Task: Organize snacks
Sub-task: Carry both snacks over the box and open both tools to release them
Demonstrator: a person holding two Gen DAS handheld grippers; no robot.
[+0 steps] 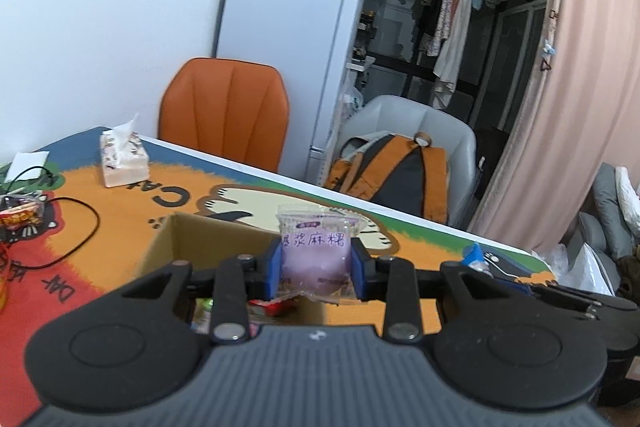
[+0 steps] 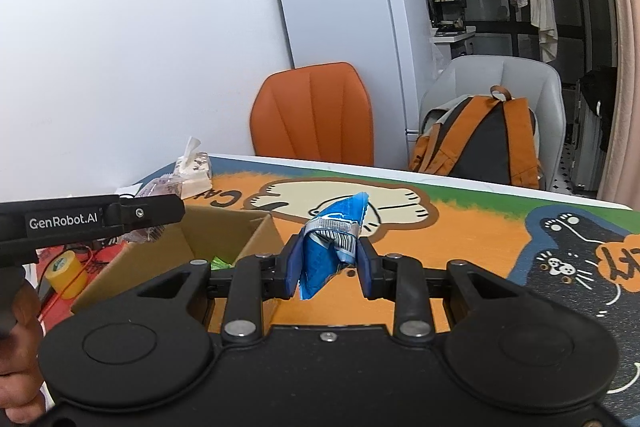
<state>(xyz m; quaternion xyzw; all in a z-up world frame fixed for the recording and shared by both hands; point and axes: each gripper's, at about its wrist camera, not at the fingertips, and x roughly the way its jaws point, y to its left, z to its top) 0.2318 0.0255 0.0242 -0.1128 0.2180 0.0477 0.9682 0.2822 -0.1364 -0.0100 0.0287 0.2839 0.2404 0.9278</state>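
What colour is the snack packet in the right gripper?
Blue with a silver strip; the snack packet shows best in the right wrist view, clamped in the right gripper.

grippers (image 1: pixel 316 269) 2 | held snack packets (image 1: pixel 316 247) 2 | cardboard box (image 2: pixel 224 227) 1 | chairs (image 2: pixel 312 115) 2 | backpack (image 2: pixel 488 143) 1

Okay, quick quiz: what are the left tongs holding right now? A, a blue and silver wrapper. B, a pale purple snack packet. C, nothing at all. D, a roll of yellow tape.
B: in the left wrist view the left tongs are pinched on a pale purple snack packet above the cardboard box; the blue and silver wrapper sits in the right tongs.
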